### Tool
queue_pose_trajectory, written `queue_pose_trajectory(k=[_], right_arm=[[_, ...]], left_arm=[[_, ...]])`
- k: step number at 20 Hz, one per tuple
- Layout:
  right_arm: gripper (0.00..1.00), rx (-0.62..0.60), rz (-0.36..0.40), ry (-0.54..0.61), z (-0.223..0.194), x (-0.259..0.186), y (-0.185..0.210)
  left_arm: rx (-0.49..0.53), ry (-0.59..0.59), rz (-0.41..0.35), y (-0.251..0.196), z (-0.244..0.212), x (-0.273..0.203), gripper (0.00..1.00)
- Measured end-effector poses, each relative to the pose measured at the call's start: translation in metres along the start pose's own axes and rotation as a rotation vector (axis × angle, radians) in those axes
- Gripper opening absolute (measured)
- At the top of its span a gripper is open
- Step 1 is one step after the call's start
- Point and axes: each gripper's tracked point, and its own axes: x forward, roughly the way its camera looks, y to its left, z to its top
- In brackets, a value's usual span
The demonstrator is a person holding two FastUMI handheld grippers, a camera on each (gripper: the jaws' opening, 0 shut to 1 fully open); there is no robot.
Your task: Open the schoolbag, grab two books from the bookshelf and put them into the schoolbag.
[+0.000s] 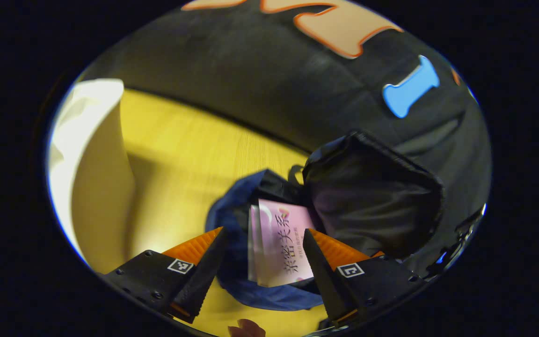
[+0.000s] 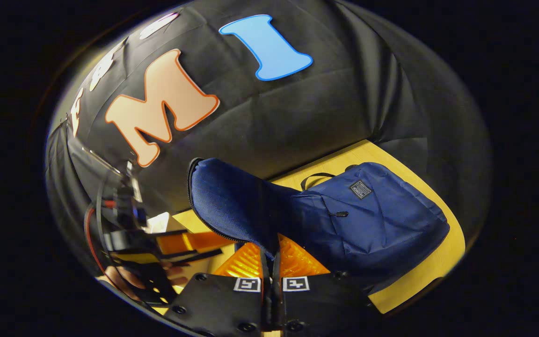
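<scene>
Left gripper (image 1: 264, 248) sat directly over the schoolbag (image 1: 232, 220) mouth, fingers spread wide, nothing between them. The pink book (image 1: 279, 243) was below in the opening, part in, near end sticking out toward the camera. Looked released, though contact with the fingers couldn't be ruled out.

Right gripper (image 2: 269, 262) had fingers pinched tight on the edge of the flap (image 2: 227, 201), holding it up and back. In the right gripper view the bag lay on the yellow table (image 2: 438, 262), body running off to the far right, flap raised on the left.

Risks from here:
- Flap pinch was only on thin fabric. Slip there would drop the flap onto the book and shut the mouth.
- Book looked only partly seated. Any tug on the bag could tip it out onto the table.
- Second book would have to clear the first, and could jam on its edge.

Book's long axis ran near-to-far, into the bag, cover up, spine on the left. Bookshelf (image 1: 91, 187) stood on the left, well apart.
</scene>
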Motion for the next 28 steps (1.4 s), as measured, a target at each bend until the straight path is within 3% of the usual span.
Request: queue_pose_trajectory(k=[2, 4, 7, 9, 10, 16, 21, 24, 28], right_arm=[[0.0, -0.034, -0.002, 0.025, -0.011, 0.002, 0.004], [0.03, -0.073, -0.011, 0.054, -0.025, 0.007, 0.006], [0.01, -0.126, -0.03, 0.102, -0.045, 0.011, 0.008], [0.1, -0.154, -0.029, 0.138, -0.048, 0.014, 0.014], [0.07, -0.164, -0.031, 0.16, -0.068, 0.015, 0.012], [0.8, -0.275, -0.039, 0.195, -0.089, 0.006, 0.016], [1.0, -0.317, -0.042, 0.185, -0.097, -0.023, 0.018], [0.99, -0.272, -0.039, 0.136, -0.081, -0.044, 0.021], [0.96, -0.156, -0.071, -0.037, -0.014, -0.07, 0.023]], left_arm=[[0.153, -0.027, 0.001, -0.006, 0.012, -0.03, 0.96], [0.285, -0.124, 0.045, -0.006, 0.04, -0.059, 0.97], [0.337, -0.251, 0.056, -0.02, 0.057, -0.103, 0.96], [0.354, -0.325, 0.067, -0.03, 0.058, -0.115, 0.96], [0.354, -0.349, 0.073, -0.031, 0.057, -0.118, 0.99], [0.312, -0.388, 0.127, 0.0, 0.042, -0.132, 0.96], [0.249, -0.37, 0.173, 0.023, 0.02, -0.142, 0.94], [0.259, -0.373, 0.209, 0.038, 0.014, -0.155, 0.96], [0.269, -0.418, 0.242, 0.046, 0.022, -0.18, 0.96]])
